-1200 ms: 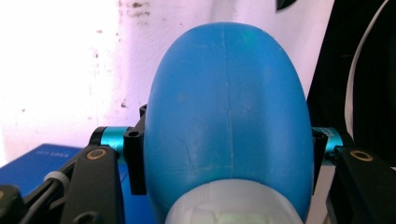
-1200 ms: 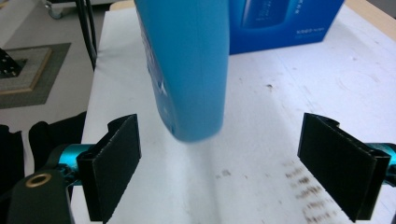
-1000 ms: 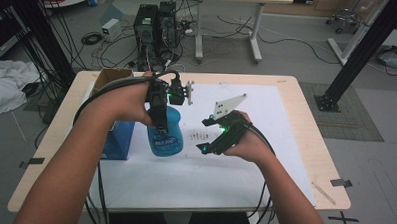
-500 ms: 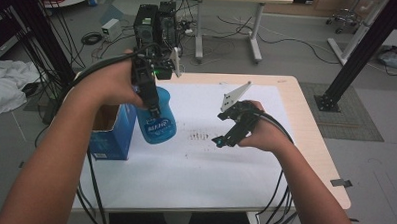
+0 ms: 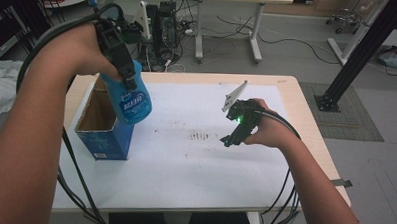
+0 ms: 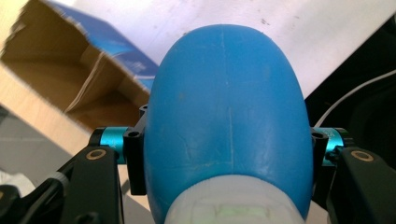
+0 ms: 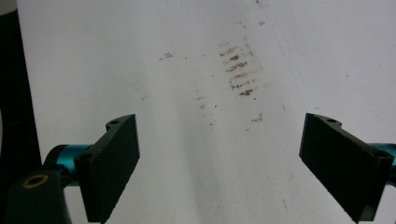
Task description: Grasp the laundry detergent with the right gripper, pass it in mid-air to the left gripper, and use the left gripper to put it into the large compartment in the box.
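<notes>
Two grippers in view. Left gripper [image 5: 130, 84] clamped on blue bottle [image 5: 129, 97], both jaws pressed against its sides; the bottle is held in the air, tilted, over the right rim of the open blue cardboard box [image 5: 103, 141]. In the left gripper view the bottle's rounded base [image 6: 229, 116] points down toward the box's open top [image 6: 60, 79]. Box stands near the left edge of the table [image 5: 306, 121], on the white sheet [image 5: 184, 166]. Right gripper [image 5: 230, 138] sits low over the sheet right of centre, jaws spread wide with nothing between them. Brown smudges [image 7: 240, 70] mark the sheet just ahead of it. Sheet bare from centre to near edge; right-hand table edge uncovered.
</notes>
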Available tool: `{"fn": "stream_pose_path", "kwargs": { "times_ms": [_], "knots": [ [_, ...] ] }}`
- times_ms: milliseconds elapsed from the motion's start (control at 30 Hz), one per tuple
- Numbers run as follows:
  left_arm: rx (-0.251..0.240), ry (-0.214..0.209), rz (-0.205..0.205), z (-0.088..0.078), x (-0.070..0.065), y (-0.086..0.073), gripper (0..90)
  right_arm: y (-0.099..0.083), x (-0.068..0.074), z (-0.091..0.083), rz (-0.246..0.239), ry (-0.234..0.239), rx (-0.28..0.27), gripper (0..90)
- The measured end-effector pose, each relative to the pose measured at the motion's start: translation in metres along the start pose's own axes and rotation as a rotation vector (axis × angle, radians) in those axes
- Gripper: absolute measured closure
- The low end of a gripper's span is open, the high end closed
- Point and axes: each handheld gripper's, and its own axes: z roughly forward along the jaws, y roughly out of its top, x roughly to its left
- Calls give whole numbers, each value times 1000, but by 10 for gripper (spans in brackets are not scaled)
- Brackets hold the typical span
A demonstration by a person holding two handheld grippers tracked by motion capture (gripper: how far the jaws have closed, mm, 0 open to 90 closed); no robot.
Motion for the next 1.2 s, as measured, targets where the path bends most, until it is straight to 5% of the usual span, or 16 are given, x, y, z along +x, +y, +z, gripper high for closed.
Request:
{"fn": "stream_pose_path", "kwargs": {
  "times_ms": [200, 600, 1000, 1200],
  "knots": [
    [-28, -19, -84, -6, 16, -13, 385, 3, 2, 7, -12, 7, 12, 114],
    [17, 10, -208, 4, 61, -45, 385, 6, 2, 17, -14, 11, 35, 114],
    [37, 25, -272, 34, 90, -50, 385, 8, -1, 28, -9, 15, 60, 114],
    [46, 21, -260, 45, 94, -48, 385, 7, -3, 31, -5, 15, 61, 114]
  ]
}}
